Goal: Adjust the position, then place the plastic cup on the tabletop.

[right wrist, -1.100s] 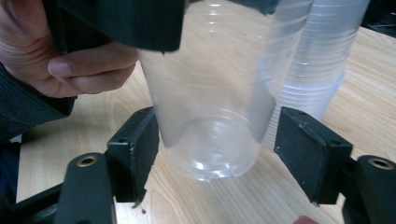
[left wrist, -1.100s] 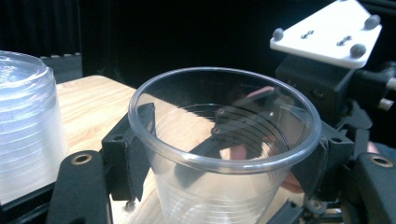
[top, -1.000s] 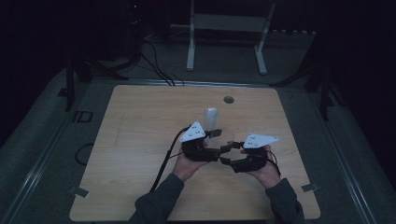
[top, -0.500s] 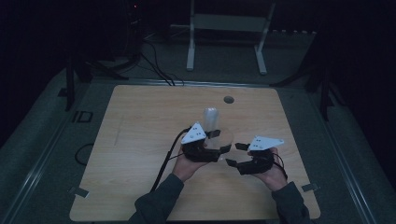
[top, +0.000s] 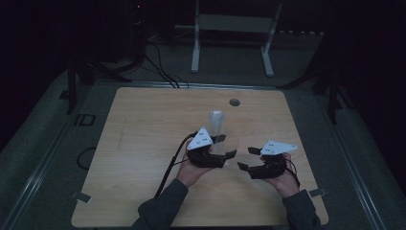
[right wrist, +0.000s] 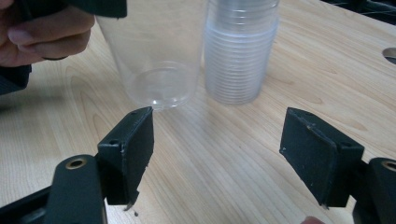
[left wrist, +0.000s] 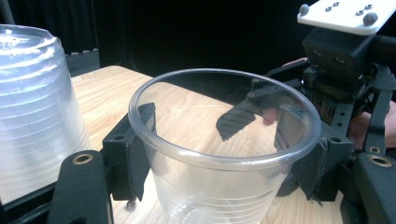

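We hold a gripper in each hand over the table (top: 143, 143). In the high view our left gripper (top: 229, 146) sits just below the centre of the frame, and its jaws are clamped on a clear cup (top: 225, 145). In the left gripper view that cup (left wrist: 224, 158) stands upright in the middle of the frame, mouth up, with one black pad pressed on its wall at the left and the other at the right, just under the rim.

Beside it stands a stack (top: 216, 122) of clear cups, mouth down on the wood. In the high view the stack rises just above our left gripper; in the left gripper view it (left wrist: 37, 116) takes up the left edge of the frame, close to the held cup, though we cannot tell whether the two touch.

Our right gripper (top: 246, 157) is in the lower right of the centre in the high view, near the left one but apart from it. Its jaws have just been opening and now stand wide apart with nothing between them. In the right gripper view its pads (right wrist: 133, 149) frame bare wood at the bottom, while the cup (right wrist: 154, 60) and the stack (right wrist: 240, 51) stand side by side in the upper half, the cup to the left. Our left hand (right wrist: 42, 35) shows in the upper left corner there.

A small round hole (top: 234, 102) lies in the table above the stack.
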`<state>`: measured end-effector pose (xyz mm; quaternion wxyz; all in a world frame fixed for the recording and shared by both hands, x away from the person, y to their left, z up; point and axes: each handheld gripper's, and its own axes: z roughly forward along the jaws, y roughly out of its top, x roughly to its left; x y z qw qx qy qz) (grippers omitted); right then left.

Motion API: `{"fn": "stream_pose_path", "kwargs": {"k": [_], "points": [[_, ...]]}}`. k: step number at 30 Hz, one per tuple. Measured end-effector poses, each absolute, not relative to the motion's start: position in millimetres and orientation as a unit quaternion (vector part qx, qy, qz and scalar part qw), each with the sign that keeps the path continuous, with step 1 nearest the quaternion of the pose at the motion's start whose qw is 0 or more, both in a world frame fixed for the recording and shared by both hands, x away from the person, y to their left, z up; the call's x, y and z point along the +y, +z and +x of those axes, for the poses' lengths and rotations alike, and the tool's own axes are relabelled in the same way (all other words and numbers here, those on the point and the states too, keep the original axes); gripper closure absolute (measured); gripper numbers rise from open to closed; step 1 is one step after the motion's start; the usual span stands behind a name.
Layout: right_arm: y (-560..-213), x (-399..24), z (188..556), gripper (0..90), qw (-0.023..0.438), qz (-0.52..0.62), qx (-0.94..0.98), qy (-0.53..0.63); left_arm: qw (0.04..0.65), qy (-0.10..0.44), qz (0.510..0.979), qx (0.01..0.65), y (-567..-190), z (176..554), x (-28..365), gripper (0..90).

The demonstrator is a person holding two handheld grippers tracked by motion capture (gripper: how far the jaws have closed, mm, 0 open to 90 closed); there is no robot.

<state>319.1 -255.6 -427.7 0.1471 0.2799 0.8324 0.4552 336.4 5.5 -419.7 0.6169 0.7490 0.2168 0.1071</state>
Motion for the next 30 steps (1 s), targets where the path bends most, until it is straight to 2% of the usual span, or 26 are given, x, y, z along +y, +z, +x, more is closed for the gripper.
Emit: {"fn": "stream_pose_path", "kwargs": {"k": [30], "points": [[-432,-274,318,25.8,0.157,0.309,0.818,0.459,0.619,0.119,0.746,0.213,-430,335,0,30.0]]}}
